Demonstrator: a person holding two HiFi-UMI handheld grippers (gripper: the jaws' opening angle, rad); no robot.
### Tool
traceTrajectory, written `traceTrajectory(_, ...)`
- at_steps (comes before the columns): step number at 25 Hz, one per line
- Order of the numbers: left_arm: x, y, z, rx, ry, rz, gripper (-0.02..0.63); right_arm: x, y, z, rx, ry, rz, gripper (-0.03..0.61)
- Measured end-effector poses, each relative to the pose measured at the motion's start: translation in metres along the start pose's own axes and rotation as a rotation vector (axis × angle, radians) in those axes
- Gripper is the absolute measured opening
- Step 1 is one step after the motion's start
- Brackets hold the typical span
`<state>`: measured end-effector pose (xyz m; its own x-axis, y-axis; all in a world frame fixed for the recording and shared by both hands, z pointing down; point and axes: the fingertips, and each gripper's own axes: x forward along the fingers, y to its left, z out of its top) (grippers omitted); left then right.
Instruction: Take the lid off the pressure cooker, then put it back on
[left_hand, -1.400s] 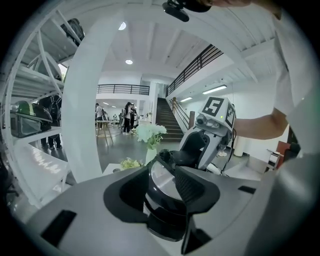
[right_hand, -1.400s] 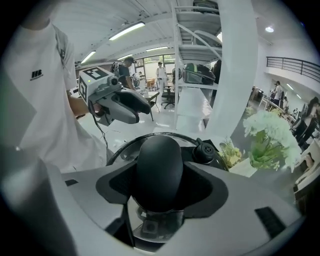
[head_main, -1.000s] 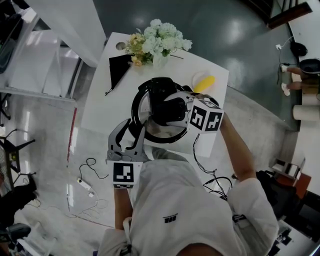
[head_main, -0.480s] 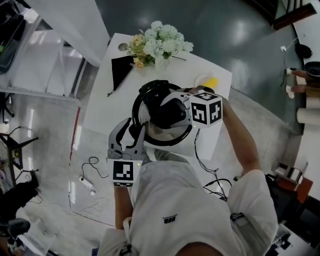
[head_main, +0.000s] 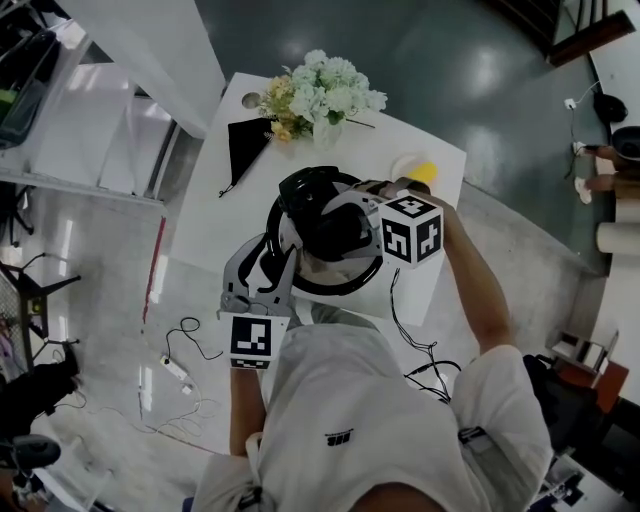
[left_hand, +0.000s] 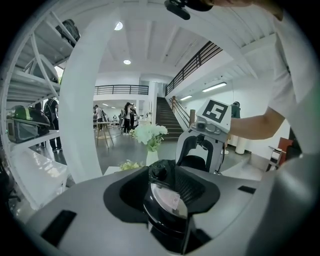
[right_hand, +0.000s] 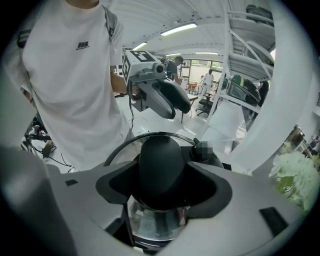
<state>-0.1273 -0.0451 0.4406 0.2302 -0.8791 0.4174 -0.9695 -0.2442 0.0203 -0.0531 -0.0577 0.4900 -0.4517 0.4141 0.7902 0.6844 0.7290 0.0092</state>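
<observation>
Centrally on the white rectangular table (head_main: 220, 200) stands the round steel pressure cooker with a black rim (head_main: 335, 283). Its steel lid (right_hand: 155, 222) sits over the pot; whether it is locked cannot be told.

- Right gripper (head_main: 335, 225): comes down on the cooker from above, jaws partly open and closed on either side of the black lid handle (right_hand: 160, 165), which fills the gap between them.
- Left gripper (head_main: 268, 262): at the cooker's near edge, jaws clamped on the black side handle (left_hand: 159, 172), seated in the notch between them.
- Bouquet of white and yellow flowers (head_main: 325, 85): at the table's far edge, well apart from the cooker.
- Black folded cloth (head_main: 243, 140): just beside the flowers, to their left.
- Yellow object (head_main: 422, 172): on a small white dish (head_main: 403, 160), near the right gripper's marker cube.
- Person's white T-shirt (head_main: 360, 420): fills the lower part of the head view.
</observation>
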Motion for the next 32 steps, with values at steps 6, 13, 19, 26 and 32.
traceTrajectory(6,0.002,-0.005,0.008,0.017,-0.029,-0.032,0.178,-0.021,-0.004,0.014,0.096,-0.128,-0.19,0.285)
traceTrajectory(13,0.002,-0.008,0.021,0.042,-0.087,-0.065,0.177,-0.059,-0.011,0.037,0.28,-0.375,-0.543,0.247)
traceTrajectory(19,-0.002,-0.014,0.033,0.06,-0.16,-0.117,0.176,-0.075,-0.011,0.038,0.402,-0.407,-0.813,0.225)
traceTrajectory(26,-0.005,-0.021,0.038,0.077,-0.21,-0.198,0.175,-0.08,-0.002,0.043,0.496,-0.411,-0.993,0.225)
traceTrajectory(32,-0.006,-0.023,0.038,0.121,-0.225,-0.254,0.173,-0.082,0.006,0.044,0.57,-0.381,-1.117,0.225)
